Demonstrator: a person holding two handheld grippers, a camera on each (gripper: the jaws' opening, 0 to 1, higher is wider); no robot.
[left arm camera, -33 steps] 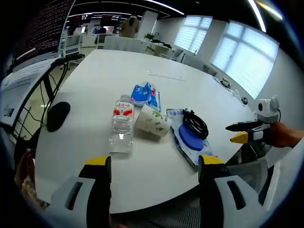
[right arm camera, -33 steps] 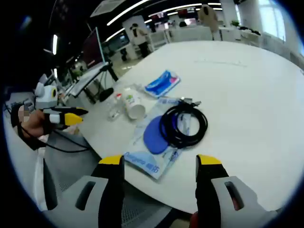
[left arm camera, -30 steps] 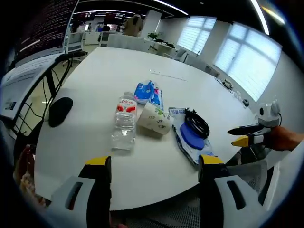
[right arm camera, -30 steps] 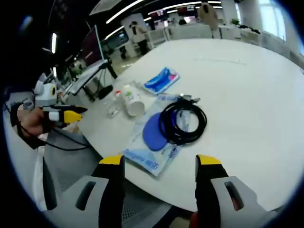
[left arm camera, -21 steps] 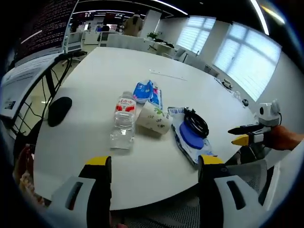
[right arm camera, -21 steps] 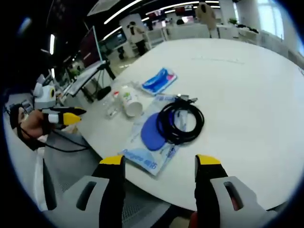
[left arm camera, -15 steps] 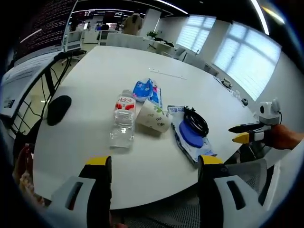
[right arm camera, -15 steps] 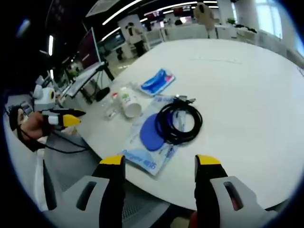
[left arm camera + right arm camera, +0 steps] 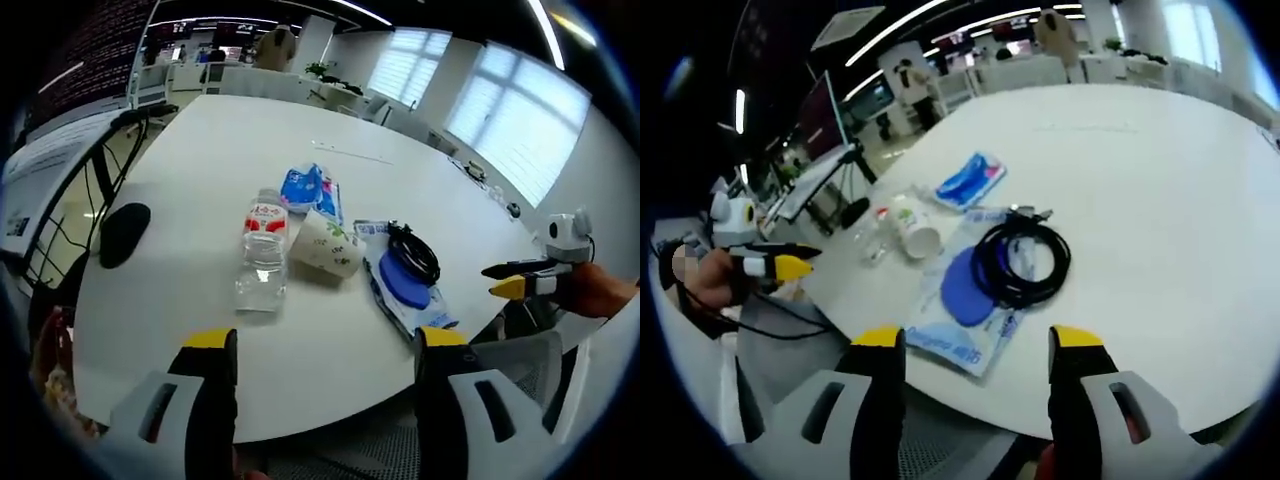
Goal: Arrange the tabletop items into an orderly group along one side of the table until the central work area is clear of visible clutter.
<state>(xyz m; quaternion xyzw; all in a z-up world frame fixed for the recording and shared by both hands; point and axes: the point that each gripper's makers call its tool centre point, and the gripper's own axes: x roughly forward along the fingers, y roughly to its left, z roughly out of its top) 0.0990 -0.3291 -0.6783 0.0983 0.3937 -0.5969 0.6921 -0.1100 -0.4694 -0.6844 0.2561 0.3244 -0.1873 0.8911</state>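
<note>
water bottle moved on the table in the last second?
No. The water bottle lies on its side against the paper cup, with the blue packet just beyond, as before. The small shift in the left gripper view is camera motion.

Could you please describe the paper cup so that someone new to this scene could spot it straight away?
On the white table, look at the cluster of items near the front edge. The paper cup lies on its side between the clear water bottle and the blue packet carrying the black cable coil; it alone is white with green leaf prints.
</note>
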